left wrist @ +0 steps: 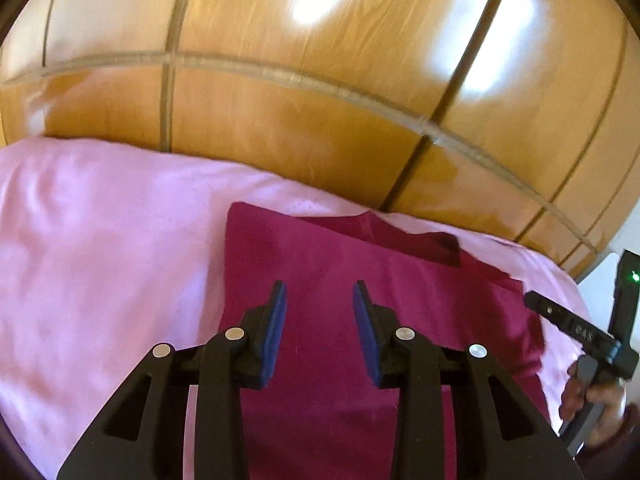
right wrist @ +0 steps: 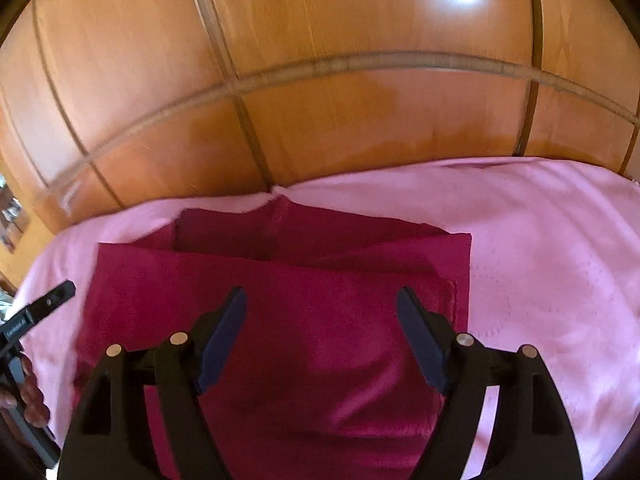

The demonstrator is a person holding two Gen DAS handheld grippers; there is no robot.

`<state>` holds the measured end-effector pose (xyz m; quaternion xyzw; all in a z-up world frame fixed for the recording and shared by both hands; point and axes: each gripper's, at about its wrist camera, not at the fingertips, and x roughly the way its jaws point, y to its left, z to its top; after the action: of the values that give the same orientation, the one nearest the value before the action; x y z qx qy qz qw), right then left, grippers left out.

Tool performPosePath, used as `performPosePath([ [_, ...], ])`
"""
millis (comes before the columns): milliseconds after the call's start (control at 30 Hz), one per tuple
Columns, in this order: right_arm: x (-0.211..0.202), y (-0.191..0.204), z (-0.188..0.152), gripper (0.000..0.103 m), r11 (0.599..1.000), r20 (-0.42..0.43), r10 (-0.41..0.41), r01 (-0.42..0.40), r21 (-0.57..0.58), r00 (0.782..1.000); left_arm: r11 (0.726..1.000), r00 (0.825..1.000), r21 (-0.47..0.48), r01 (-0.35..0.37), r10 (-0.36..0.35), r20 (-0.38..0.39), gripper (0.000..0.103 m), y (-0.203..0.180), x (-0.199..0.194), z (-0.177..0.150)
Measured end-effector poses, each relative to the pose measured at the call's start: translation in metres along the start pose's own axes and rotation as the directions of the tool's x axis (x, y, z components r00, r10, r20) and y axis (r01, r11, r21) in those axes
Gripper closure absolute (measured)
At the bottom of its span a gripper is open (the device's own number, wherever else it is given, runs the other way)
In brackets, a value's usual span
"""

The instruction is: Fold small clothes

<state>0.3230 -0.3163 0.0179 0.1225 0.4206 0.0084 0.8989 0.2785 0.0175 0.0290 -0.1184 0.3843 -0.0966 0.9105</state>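
A dark red garment lies folded flat on a pink bedsheet, a narrower folded layer along its far edge. My left gripper hovers over the middle of the garment, its blue pads apart and holding nothing. In the right wrist view the same garment fills the centre. My right gripper stands wide open just above it, with only the flat cloth beneath. Neither gripper holds any fabric.
A wooden wardrobe with panelled doors rises right behind the bed. A hand with the right tool shows at the left view's right edge. The other hand shows at the right view's left edge.
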Motion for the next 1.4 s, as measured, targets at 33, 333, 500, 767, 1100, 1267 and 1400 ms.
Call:
performPosePath([
  [33,0.007,-0.003,-0.001,0.027,1.000,-0.010,-0.013,0.013,0.006,1.000,1.000,1.000,0.008,-0.026,0.026,-0.015,0.069,0.002,0.014,0.002],
  [333,0.041,-0.014,-0.031,0.026,0.998,0.001,-0.052,0.052,-0.019,0.999,0.998,0.997,0.009,-0.059,0.060,-0.058,0.073,0.031,0.045,-0.031],
  [500,0.039,-0.014,-0.032,0.024,0.999,0.009,-0.047,0.047,-0.018,0.999,0.994,0.994,0.041,-0.100,0.101,-0.029,0.073,0.023,0.030,-0.024],
  [767,0.005,-0.001,-0.037,0.007,0.997,0.031,-0.062,0.063,-0.054,0.998,0.986,0.989,0.088,-0.142,0.144,-0.014,0.073,0.003,0.002,-0.036],
  [1100,-0.005,0.011,-0.078,0.007,0.979,-0.022,-0.142,0.137,-0.149,0.990,0.942,0.967,0.241,-0.234,0.251,-0.042,0.073,-0.012,-0.001,-0.079],
  [1267,-0.029,0.006,-0.080,0.007,0.989,-0.008,-0.115,0.114,-0.089,0.993,0.965,0.975,0.179,-0.190,0.206,-0.078,0.073,-0.011,-0.020,-0.086],
  [1400,-0.051,-0.001,-0.096,0.007,0.995,-0.012,-0.079,0.078,-0.057,0.997,0.976,0.978,0.117,-0.182,0.192,-0.083,0.073,0.003,-0.045,-0.104],
])
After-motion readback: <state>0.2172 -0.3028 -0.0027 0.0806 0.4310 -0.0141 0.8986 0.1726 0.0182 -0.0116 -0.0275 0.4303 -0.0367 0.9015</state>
